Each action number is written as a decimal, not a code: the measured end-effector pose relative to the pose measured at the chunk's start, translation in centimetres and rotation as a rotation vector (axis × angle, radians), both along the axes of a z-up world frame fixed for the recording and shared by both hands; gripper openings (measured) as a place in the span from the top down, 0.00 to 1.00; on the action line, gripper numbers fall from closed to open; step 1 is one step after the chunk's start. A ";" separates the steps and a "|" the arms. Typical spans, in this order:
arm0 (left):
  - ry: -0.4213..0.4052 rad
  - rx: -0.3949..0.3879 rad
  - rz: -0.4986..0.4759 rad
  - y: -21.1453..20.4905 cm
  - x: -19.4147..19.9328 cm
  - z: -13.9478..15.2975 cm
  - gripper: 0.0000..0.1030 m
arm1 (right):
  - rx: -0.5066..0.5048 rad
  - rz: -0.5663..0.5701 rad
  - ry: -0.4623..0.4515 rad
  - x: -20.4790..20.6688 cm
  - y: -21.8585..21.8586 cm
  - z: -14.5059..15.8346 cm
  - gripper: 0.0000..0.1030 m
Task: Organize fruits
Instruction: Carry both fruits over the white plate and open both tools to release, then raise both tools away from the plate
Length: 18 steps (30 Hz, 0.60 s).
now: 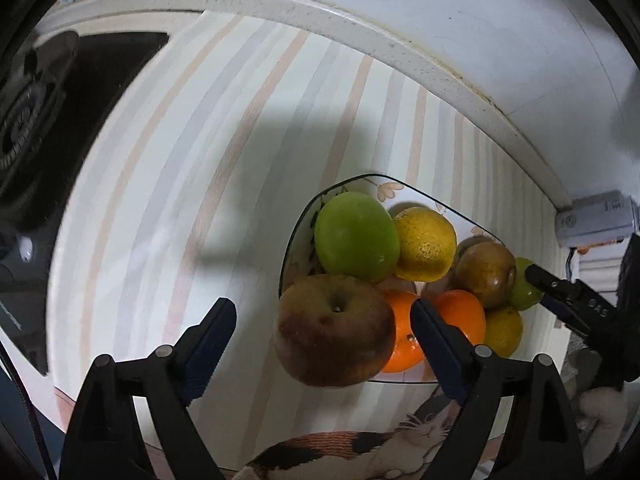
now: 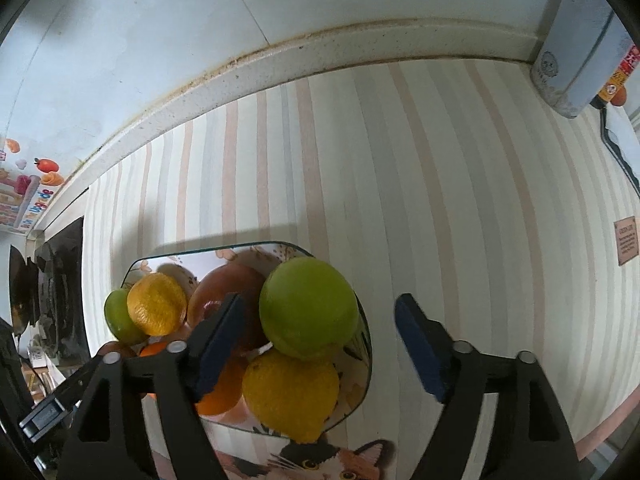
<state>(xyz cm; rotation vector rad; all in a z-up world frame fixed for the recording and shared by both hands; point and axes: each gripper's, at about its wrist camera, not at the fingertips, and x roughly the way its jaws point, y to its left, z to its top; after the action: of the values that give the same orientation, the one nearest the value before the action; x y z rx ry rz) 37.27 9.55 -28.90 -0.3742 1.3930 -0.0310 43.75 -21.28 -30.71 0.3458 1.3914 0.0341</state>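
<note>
A: Black arms with blue pads, that is the left gripper (image 1: 324, 316). Its fingers are spread wide and hold nothing.

B: What sits between them?

A: A big brownish apple (image 1: 334, 330), at the 7 o'clock edge of the plate (image 1: 294, 236). The pads are apart from it on both sides. An orange (image 1: 400, 332) peeks out just behind it.

B: And the right gripper (image 2: 320, 328)?

A: Wide open too, and empty. A big green apple (image 2: 308, 306) shows between its fingers, on top of the pile. A yellow lemon (image 2: 290, 392) lies right under it, at 6 o'clock.

B: What else is on the plate?

A: In the left view, a green apple (image 1: 356, 236) at 11 o'clock touches a yellow lemon (image 1: 426, 250) beside it. A brown round fruit (image 1: 484, 274) is at 3 o'clock, with a second orange (image 1: 462, 312) below it.

B: Where does the plate stand?

A: On a striped mat (image 1: 192, 168) with a cat picture (image 1: 360, 448) at its near edge. A dark stove (image 1: 36, 128) is far off at 9 o'clock. A pale tin (image 2: 576, 56) stands at 2 o'clock in the right view.
</note>
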 end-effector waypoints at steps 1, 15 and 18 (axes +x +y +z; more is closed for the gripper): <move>-0.003 0.004 -0.005 -0.1 0.0 0.1 0.10 | -0.006 0.001 -0.005 -0.4 0.0 0.4 0.17; -0.138 0.329 -0.154 -3.6 -4.3 4.3 0.06 | -0.144 0.108 -0.071 -11.1 3.4 5.2 0.08; -0.152 0.339 -0.190 -4.5 -5.9 4.8 0.06 | -0.144 0.107 -0.084 -13.0 3.4 6.2 0.08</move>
<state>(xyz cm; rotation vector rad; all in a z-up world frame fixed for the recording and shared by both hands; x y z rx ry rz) 31.41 5.07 -24.09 0.0428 1.2512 0.0211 30.77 -17.85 -24.52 0.1482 1.3199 0.0354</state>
